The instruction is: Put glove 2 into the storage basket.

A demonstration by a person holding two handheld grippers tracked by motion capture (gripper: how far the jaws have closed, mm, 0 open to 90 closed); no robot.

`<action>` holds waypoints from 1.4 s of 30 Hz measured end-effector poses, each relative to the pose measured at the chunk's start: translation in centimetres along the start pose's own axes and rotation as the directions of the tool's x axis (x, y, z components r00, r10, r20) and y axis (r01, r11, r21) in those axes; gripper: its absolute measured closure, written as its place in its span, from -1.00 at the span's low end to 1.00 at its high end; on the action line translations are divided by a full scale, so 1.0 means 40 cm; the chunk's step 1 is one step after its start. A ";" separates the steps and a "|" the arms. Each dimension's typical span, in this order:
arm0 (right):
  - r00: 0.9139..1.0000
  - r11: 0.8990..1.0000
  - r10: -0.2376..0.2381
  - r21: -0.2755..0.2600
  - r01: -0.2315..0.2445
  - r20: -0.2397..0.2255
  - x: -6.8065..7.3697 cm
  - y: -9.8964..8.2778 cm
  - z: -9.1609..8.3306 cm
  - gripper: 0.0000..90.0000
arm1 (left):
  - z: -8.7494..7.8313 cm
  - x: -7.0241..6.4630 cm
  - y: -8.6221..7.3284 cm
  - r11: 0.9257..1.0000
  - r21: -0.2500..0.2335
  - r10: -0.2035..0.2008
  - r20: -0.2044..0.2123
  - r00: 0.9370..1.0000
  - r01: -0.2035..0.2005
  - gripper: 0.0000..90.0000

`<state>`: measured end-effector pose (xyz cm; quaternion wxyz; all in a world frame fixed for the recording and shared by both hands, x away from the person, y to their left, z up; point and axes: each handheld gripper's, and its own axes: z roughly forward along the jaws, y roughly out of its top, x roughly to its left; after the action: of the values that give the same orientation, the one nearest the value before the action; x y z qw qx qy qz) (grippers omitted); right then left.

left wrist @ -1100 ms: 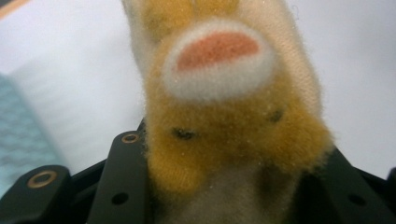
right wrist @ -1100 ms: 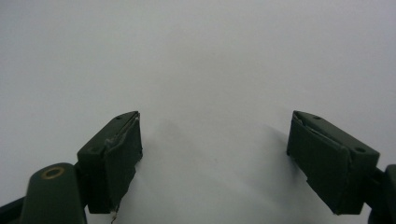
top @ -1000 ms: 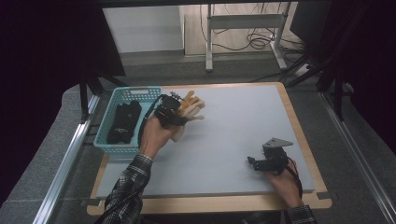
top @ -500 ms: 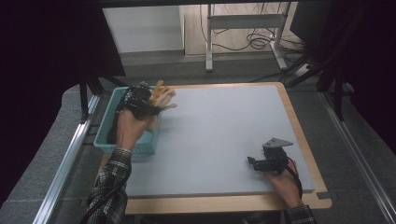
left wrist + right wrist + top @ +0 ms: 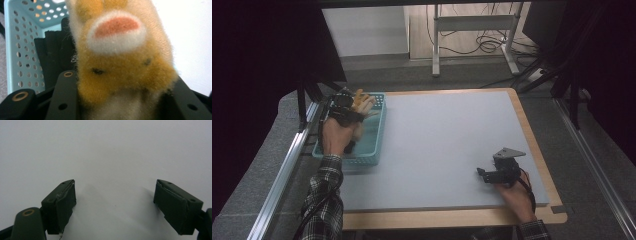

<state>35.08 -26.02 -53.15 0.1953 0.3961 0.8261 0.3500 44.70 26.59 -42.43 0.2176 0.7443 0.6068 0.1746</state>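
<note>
The left hand-held gripper (image 5: 346, 107) is pinching a soft, light orange-and-cream plush toy (image 5: 120, 57) by its squashy middle over the perforated teal plastic basket (image 5: 374, 142); the right hand-held gripper (image 5: 115, 206) is resting spread.

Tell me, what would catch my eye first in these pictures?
Probably the fuzzy orange-and-white plush toy, pinched in the left gripper over the light-blue perforated basket at the table's left edge, with dark items lying inside it. At the lower right, the right gripper waits over bare grey mat, fingers apart.
</note>
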 end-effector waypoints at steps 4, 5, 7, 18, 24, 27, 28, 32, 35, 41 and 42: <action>1.000 1.000 -0.001 -0.001 0.001 0.000 0.000 0.000 0.000 -0.61 | 0.043 0.006 -0.002 1.000 0.023 -0.010 0.004 1.000 0.010 0.21; 1.000 1.000 -0.001 -0.001 0.001 0.000 0.000 0.000 0.000 -0.61 | 0.052 0.004 -0.002 0.999 0.030 -0.010 0.005 1.000 0.010 0.20; 1.000 1.000 -0.001 -0.001 0.001 0.000 0.000 0.000 0.000 -0.61 | 0.077 -0.005 -0.002 0.999 0.049 0.000 0.007 1.000 -0.001 0.20; 1.000 1.000 -0.001 -0.001 0.001 0.000 0.000 0.000 0.000 -0.61 | 0.192 -0.038 -0.010 0.991 0.126 0.036 0.069 0.997 -0.044 0.14; 1.000 1.000 0.000 -0.001 0.000 0.000 0.000 0.000 0.000 -0.61 | 0.220 -0.032 -0.019 0.983 0.178 0.026 0.077 0.997 -0.040 -0.27; 1.000 1.000 -0.001 -0.001 0.001 0.000 0.000 0.000 0.000 -0.61 | 0.210 -0.015 -0.020 0.986 0.166 -0.018 0.125 0.992 -0.003 -0.60; 1.000 1.000 -0.001 -0.001 0.001 0.000 0.000 0.000 0.000 -0.61 | 0.200 -0.015 -0.018 0.987 0.162 -0.008 0.121 0.993 -0.012 -0.66; 1.000 1.000 -0.001 -0.001 0.001 0.001 0.000 0.000 0.000 -0.61 | 0.156 -0.012 -0.006 0.991 0.133 0.002 0.146 0.989 -0.021 -0.80; 1.000 1.000 -0.001 -0.002 0.001 0.001 0.000 0.000 0.000 -0.61 | 0.114 0.000 0.006 0.996 0.086 0.003 0.142 0.990 -0.016 -0.79; 1.000 1.000 -0.001 -0.001 0.001 0.001 0.000 0.000 0.000 -0.61 | 0.074 0.029 -0.001 0.999 0.040 0.004 0.037 0.999 -0.005 0.04; 1.000 1.000 -0.001 -0.001 0.001 0.001 0.000 0.000 0.000 -0.61 | 0.080 0.032 -0.006 0.999 0.049 0.012 0.014 1.000 -0.013 0.23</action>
<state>35.08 -26.00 -53.16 0.1960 0.3955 0.8261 0.3503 46.44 27.54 -45.25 0.2024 0.7545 0.6046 0.1558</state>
